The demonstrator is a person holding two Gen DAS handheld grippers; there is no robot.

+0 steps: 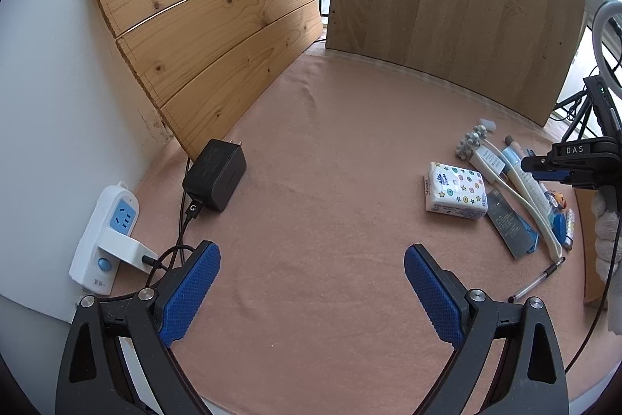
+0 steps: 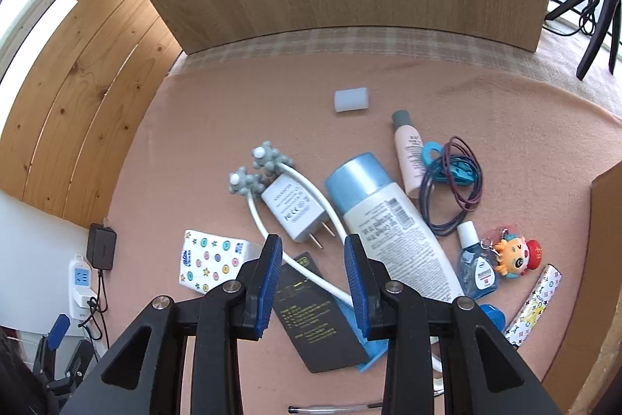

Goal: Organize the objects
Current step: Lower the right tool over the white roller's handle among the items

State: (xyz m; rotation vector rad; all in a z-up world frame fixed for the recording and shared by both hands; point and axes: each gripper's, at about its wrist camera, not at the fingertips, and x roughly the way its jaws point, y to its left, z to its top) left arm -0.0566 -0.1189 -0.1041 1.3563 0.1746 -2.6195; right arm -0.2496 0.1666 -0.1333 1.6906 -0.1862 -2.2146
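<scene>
My right gripper [image 2: 313,244] hangs over a pile of small items on the pink cloth. Its jaws are part-way apart and press on nothing. Under the gap lie the prongs of a white charger [image 2: 293,211], a white two-armed massager [image 2: 252,174] and a black card [image 2: 315,317]. A large white bottle with a blue cap [image 2: 392,224] lies just to its right, and a tissue pack [image 2: 210,259] to its left. My left gripper [image 1: 311,251] is wide open over bare cloth, far left of the pile. The tissue pack [image 1: 455,189] shows there too.
A pink bottle [image 2: 408,154], hair ties [image 2: 455,189], an eye-drop bottle [image 2: 478,267], a doll keychain [image 2: 517,255] and a white cap [image 2: 351,99] lie around. A cardboard box [image 2: 606,220] stands at right. A black adapter [image 1: 215,174] and power strip [image 1: 105,236] sit at left. Wooden boards stand behind.
</scene>
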